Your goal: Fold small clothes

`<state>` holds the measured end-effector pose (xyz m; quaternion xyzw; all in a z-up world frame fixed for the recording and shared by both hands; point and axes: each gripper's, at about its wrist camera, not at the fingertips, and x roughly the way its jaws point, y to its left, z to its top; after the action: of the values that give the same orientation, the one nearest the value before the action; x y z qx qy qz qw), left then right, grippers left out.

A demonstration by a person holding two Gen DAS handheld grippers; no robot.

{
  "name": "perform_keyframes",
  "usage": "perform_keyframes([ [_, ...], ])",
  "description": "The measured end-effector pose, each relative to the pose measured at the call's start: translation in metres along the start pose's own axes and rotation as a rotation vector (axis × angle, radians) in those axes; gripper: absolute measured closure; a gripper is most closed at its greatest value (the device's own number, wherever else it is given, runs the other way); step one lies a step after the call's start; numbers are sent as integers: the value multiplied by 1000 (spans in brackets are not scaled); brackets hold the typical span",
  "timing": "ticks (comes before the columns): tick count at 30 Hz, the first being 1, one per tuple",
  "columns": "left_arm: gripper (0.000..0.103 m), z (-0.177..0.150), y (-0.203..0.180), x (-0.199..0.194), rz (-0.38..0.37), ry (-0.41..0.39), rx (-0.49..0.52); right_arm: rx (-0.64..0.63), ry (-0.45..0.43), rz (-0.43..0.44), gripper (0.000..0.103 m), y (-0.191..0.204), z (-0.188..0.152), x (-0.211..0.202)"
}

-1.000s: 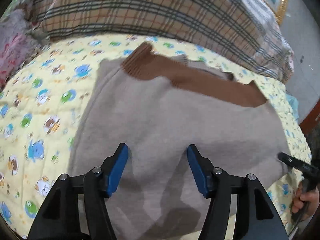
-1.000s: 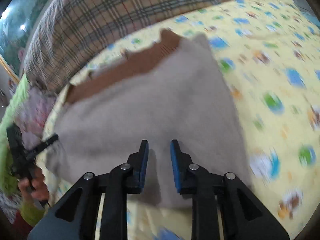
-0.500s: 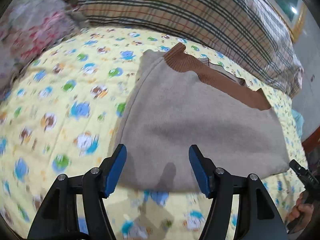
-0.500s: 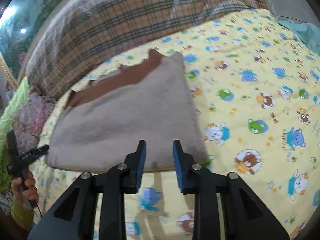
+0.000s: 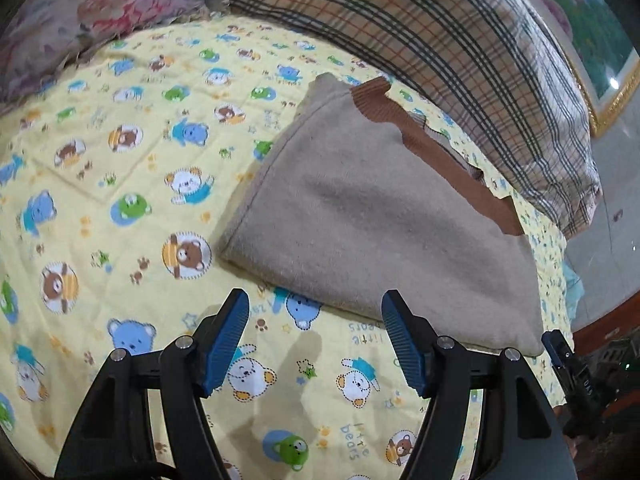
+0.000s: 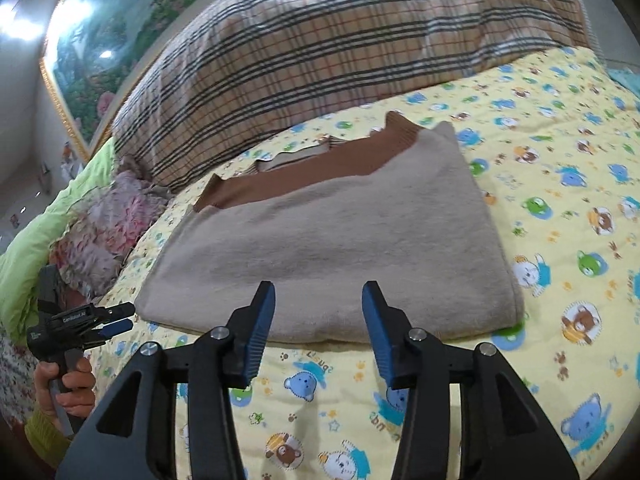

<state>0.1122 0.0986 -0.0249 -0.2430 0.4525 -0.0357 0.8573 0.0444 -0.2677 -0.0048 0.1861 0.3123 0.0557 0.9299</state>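
A beige knitted garment (image 5: 384, 216) with a brown ribbed band (image 5: 440, 156) lies folded flat on the yellow bear-print bedsheet (image 5: 132, 184). It also shows in the right wrist view (image 6: 328, 236). My left gripper (image 5: 316, 320) is open and empty, just short of the garment's near edge. My right gripper (image 6: 318, 308) is open and empty, hovering at the near edge of the garment. The left gripper also shows at the left of the right wrist view (image 6: 116, 318), and the right gripper's tip shows at the right of the left wrist view (image 5: 560, 352).
A plaid quilt (image 5: 420, 28) lies along the far side of the bed. A pink floral pillow (image 5: 80, 8) sits at the far left, and a green blanket (image 6: 36, 232) lies beyond it. A framed picture (image 6: 104, 28) hangs on the wall.
Both grippers have pulled back off the garment toward the near edge of the bed. The right gripper's jaws have opened wider. The garment stays flat.
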Motion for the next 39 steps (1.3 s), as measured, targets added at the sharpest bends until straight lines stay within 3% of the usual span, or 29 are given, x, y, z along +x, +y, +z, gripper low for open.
perform_keyframes([
  [7,31,2,1,30,-7,38,-52,-4,-40,36,47,-15,-2,6],
  [12,30,16,-3,45,-4,7,-89,11,-41,56,47,-18,-9,10],
  [17,30,30,4,58,-75,-37,-196,17,-43,80,44,-20,-10,10],
  [20,33,36,4,63,-80,-64,-219,41,-53,93,43,-25,-11,9],
  [21,42,39,1,65,-73,-73,-210,49,-54,97,43,-26,-11,9],
  [22,64,41,-1,66,-63,-78,-197,57,-53,101,43,-28,-11,9],
  [24,89,46,-8,71,-46,-71,-167,66,-52,105,43,-30,-11,9],
  [28,96,51,-28,61,-18,-123,-95,77,-55,120,43,-32,-11,9],
  [31,96,53,-58,42,-37,-178,-8,105,-67,138,43,-37,-11,8],
  [35,96,49,-123,22,-138,-218,171,157,-98,160,43,-46,-10,1],
  [39,96,31,-183,30,-236,-172,327,235,-120,162,43,-60,1,-9],
])
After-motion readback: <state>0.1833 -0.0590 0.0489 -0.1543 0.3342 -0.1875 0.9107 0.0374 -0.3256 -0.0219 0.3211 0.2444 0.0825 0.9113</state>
